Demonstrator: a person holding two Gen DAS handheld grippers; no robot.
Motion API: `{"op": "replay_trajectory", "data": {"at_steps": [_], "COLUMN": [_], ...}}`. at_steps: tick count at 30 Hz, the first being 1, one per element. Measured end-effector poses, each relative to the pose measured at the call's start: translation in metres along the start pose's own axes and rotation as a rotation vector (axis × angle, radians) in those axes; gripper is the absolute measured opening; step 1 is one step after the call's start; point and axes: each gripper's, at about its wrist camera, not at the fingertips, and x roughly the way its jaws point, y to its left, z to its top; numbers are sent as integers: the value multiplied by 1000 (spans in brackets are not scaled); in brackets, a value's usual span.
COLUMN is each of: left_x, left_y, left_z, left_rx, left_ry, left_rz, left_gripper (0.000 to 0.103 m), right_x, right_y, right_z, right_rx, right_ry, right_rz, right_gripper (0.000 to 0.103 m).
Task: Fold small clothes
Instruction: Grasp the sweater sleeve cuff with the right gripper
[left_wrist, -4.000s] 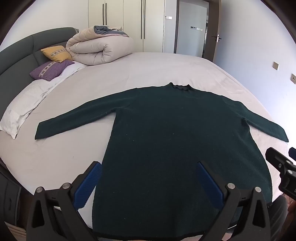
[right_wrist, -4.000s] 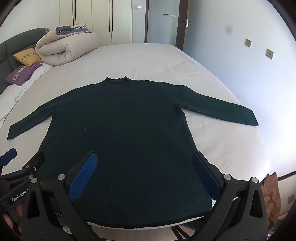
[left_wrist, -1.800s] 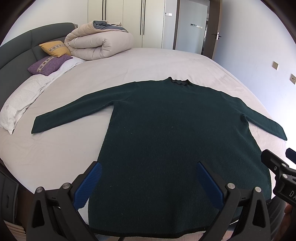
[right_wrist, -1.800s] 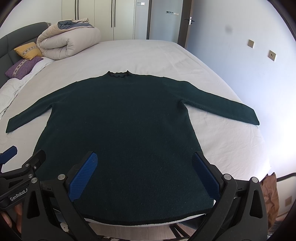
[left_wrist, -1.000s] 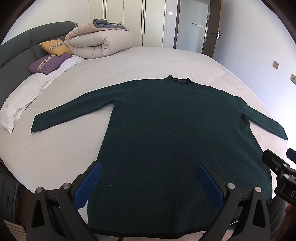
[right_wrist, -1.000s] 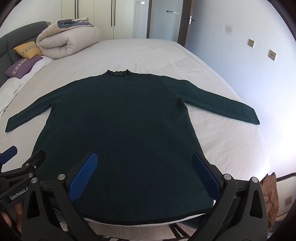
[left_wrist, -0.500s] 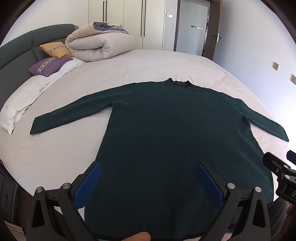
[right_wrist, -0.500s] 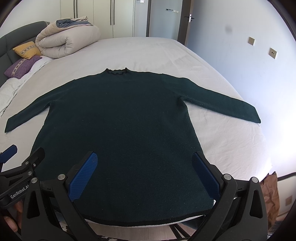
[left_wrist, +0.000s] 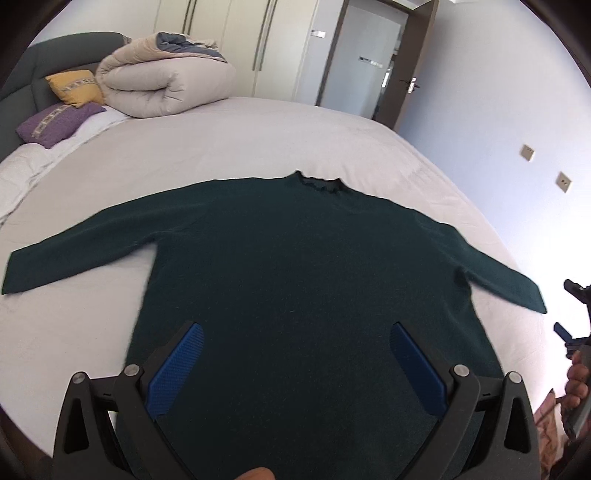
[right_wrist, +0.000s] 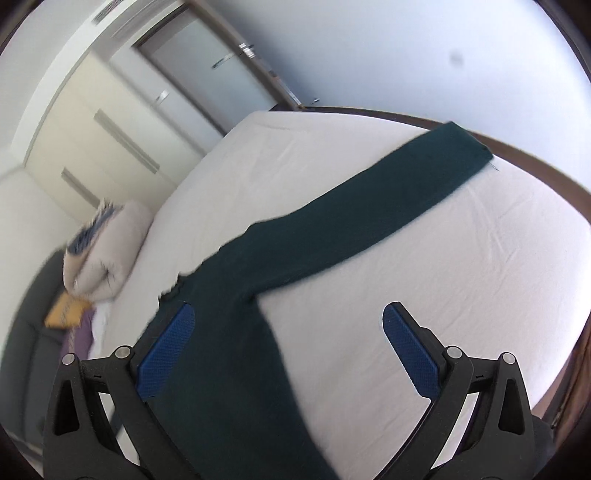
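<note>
A purple cushion (left_wrist: 55, 123), a yellow cushion (left_wrist: 75, 88) and a rolled duvet (left_wrist: 166, 86) sat at the head of the bed (left_wrist: 258, 140). The dark green sweater (left_wrist: 306, 280) lay flat across the sheet, sleeves spread. The left gripper (left_wrist: 295, 363) hovered over its lower body, jaws wide apart and empty. The right gripper (right_wrist: 286, 347), tilted, was likewise spread wide near the sweater's right sleeve (right_wrist: 369, 206).

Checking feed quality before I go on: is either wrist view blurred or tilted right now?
Left wrist view: level and mostly sharp, the green sweater slightly smeared at its sleeve edges, fisheye bending the bed. Right wrist view: rolled steeply, with motion blur on the wardrobe and rolled duvet; the right gripper itself is crisp.
</note>
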Motion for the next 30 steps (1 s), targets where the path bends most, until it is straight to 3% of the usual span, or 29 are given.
{"op": "replay_trajectory", "data": {"at_steps": [3,5,9,11,13,14,20,26,28,30], "left_x": [28,45,66,78,85,89,111,121,123,125], "left_y": [-16,-22,-32,-40,-43,-46,-54,-45,-42,-39], "left_z": [3,4,13,20,26,29,41,42,40,38], "left_rx": [29,17,-4,15,10,6,-20,-59,-73,-81], "left_ry": [102,150,148,166,179,179,189,197,203,209], "left_rz": [32,4,-12,-41,-82,-104,-187,-223,-229,-233], "left_gripper": [103,103,103,103,103,103,103,101,101,101], "right_x": [20,35,63,70,82,89,123,128,128,130], "right_y": [-75,-111,-155,-157,-157,-158,-181,-211,-214,-206], "right_z": [45,65,88,101,110,116,132,116,114,120], "right_rx": [256,350,476,478,463,470,582,789,810,755], "right_ry": [-16,-8,-14,-34,-44,-40,-79,-171,-190,-176], "right_rz": [53,55,67,78,82,88,160,256,219,123], "right_gripper": [103,103,101,100,93,84,63,62,62,62]}}
